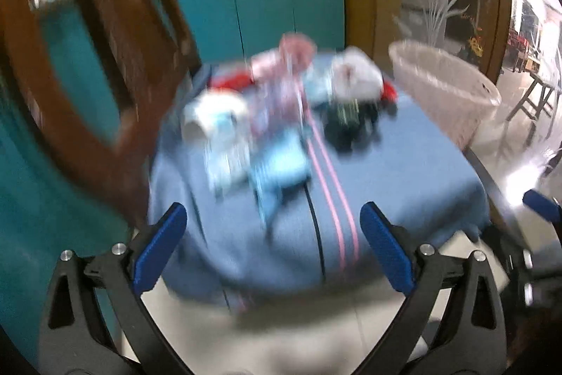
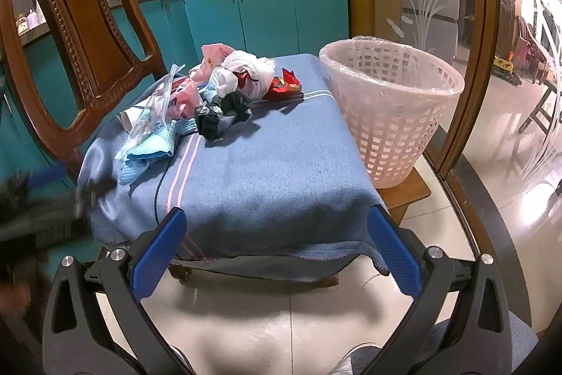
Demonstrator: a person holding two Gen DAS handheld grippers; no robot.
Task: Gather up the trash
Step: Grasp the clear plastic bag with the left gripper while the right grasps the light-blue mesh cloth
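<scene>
Trash [image 2: 210, 101] heaped at blanket's [image 2: 267, 164] far-left corner; lined basket [image 2: 390, 108] just right of it. Left gripper [image 1: 274, 248] and right gripper [image 2: 277, 252] spread, empty. Best: pinch one crumpled piece cleanly, avoiding cloth.

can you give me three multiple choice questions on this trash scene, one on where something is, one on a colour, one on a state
1. Where is the white basket relative to the trash pile?
A. To its right, at the blanket's edge
B. Behind the chair
C. On the floor to its left

2. What colour is the blanket under the trash?
A. Green
B. Blue
C. Brown

3. What state is the right gripper in?
A. Shut on a bag
B. Open and empty
C. Shut on nothing

Answers: 1 A, the basket stands right of the pile; 2 B, the cloth is blue with pale stripes; 3 B, its jaws are spread with nothing between them.
</scene>
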